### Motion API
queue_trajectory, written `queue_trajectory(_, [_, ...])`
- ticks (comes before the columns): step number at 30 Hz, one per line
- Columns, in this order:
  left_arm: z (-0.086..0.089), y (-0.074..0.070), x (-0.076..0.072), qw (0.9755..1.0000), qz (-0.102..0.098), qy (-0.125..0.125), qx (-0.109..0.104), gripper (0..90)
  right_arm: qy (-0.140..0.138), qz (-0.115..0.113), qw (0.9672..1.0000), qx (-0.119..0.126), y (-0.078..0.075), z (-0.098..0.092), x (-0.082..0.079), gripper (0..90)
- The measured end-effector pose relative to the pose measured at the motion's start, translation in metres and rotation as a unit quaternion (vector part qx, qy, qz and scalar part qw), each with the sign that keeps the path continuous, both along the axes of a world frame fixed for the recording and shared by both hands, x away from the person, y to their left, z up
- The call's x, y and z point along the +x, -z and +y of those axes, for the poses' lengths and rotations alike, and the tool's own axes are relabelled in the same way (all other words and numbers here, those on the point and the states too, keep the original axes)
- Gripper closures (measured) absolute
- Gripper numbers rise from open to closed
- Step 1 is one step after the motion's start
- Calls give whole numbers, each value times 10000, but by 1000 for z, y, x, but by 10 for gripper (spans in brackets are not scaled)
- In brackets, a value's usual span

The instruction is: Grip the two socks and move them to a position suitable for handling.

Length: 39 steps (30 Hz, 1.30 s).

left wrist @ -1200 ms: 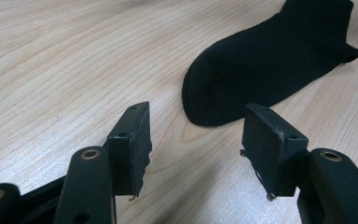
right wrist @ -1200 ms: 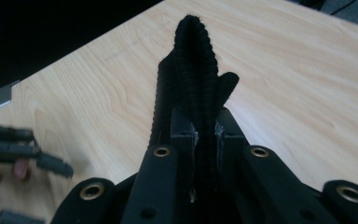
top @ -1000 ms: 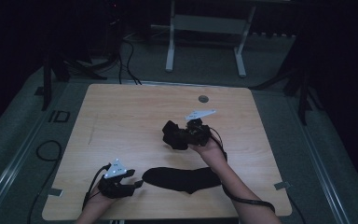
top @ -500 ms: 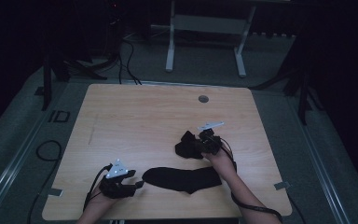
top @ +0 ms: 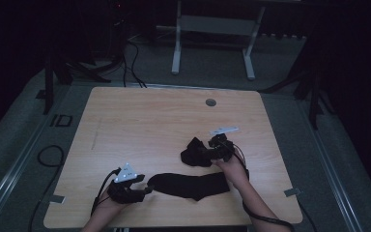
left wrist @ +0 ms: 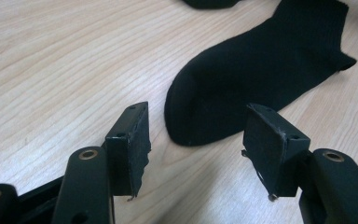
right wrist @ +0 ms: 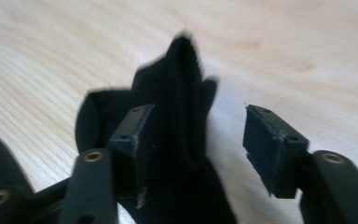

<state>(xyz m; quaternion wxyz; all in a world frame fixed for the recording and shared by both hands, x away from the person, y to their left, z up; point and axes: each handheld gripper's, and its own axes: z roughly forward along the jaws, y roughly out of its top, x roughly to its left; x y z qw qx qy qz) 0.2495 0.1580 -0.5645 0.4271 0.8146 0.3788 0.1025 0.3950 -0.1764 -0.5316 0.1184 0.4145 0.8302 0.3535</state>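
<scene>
The wooden table (top: 140, 121) takes up most of the high view, with two black socks lying on it towards the person's side. The larger shape is the flat sock (top: 191, 185), stretched out between the two hands; its rounded toe end lies just ahead of the left gripper (top: 145, 189), a little beyond the fingertips and centred on the gap. In the left gripper view that toe (left wrist: 200, 112) sits on the wood past the two pads, untouched: the jaws stand about half open with nothing between them.

The smaller shape is the bunched sock (top: 195, 152), crumpled just ahead of the right gripper (top: 211, 153), on the far side of the flat one. The right jaws have just been opening. In the right gripper view a ridge of its fabric (right wrist: 182, 107) stands between them, lying against the left-hand pad while the right-hand pad is clear of it, so the cloth looks released rather than gripped.

The risk, as I judge it, is snagging: knit fabric clinging to that pad could be dragged along if the right hand lifts away. On the left, closing from here would likely miss the toe or pinch only its edge, so the sock would slip out
</scene>
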Motion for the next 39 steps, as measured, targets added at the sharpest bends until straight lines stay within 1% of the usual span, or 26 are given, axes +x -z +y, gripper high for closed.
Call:
queue_trajectory(2, [0,0,0,10000,-5,8,1,414,1,-110,9999,132,-11,-3,-2,376])
queue_trajectory(3, [-1,0,-1,10000,-16,6,14,414,1,-110,9999,132,-11,-3,-2,376])
queue_trajectory(4, [-1,0,-1,10000,-23,-2,19,414,-8,-313,9992,236,-19,0,-4,372])
queue_trajectory(7, [-1,1,-1,10000,-30,-7,12,414,-242,-388,9987,205,-16,10,-9,361])
queue_trajectory(8, [-1,1,-2,10000,-30,-8,6,414,-242,-388,9987,205,-16,10,-9,361])
queue_trajectory(9, [-1,1,-1,10000,-23,-5,-3,414,-443,-341,9984,0,-7,20,-10,329])
queue_trajectory(11, [-1,1,-2,10000,-25,-7,-7,414,-474,-235,9981,-303,8,28,-8,318])
queue_trajectory(13, [-2,1,-2,10000,-27,13,-6,414,-482,-210,9979,-369,12,29,-7,313])
queue_trajectory(15, [-2,1,-2,10000,-22,23,-6,413,-502,-29,9974,-524,22,31,-4,304])
queue_trajectory(16, [-2,1,-2,10000,-10,22,-8,413,-524,-114,9967,-617,27,32,-7,306])
queue_trajectory(19, [-2,1,-1,10000,0,18,-13,413,-575,-129,9964,-615,25,33,-10,450])
queue_trajectory(20, [-3,0,0,10000,-5,17,-27,413,-575,-129,9964,-615,25,33,-10,450])
queue_trajectory(21, [-3,0,0,10000,-7,10,-36,413,-585,-146,9964,-598,24,33,-11,574])
queue_trajectory(22, [-3,-1,1,10000,-6,3,-45,413,-585,-146,9964,-598,24,33,-11,574])
queue_trajectory(23, [-4,-4,3,10000,-29,11,-61,413,-573,-210,9963,-606,24,35,-13,655])
queue_trajectory(24, [-4,-4,3,10000,-29,11,-61,413,-573,-210,9963,-606,24,35,-13,655])
queue_trajectory(25, [-4,-5,4,10000,-31,3,-80,413,-559,-252,9960,-648,22,36,-14,698])
queue_trajectory(27, [-5,-8,8,9999,-17,-17,-135,413,-549,-252,9962,-620,22,36,-14,715])
queue_trajectory(28, [-8,-11,13,9999,-27,-30,-150,413,-509,-155,9974,-480,19,34,-13,734])
queue_trajectory(29, [-8,-11,13,9999,-27,-30,-150,413,-509,-155,9974,-480,19,34,-13,734])
queue_trajectory(31, [-14,-16,21,9999,-62,36,-136,413,-547,-166,9979,-312,11,32,-15,739])
queue_trajectory(35, [-24,-21,32,9998,-60,106,-154,413,-675,-309,9972,-60,-7,33,-21,739])
queue_trajectory(36, [-27,-23,36,9998,-65,151,-140,413,-675,-309,9972,-60,-7,33,-21,739])
queue_trajectory(37, [-31,-24,41,9997,-58,203,-126,400,-777,-414,9960,121,-20,33,-26,739])
queue_trajectory(38, [-37,-26,47,9996,-59,237,-111,400,-803,-453,9956,188,-24,33,-27,739])
queue_trajectory(39, [-37,-26,47,9996,-59,237,-111,400,-803,-453,9956,188,-24,33,-27,739])
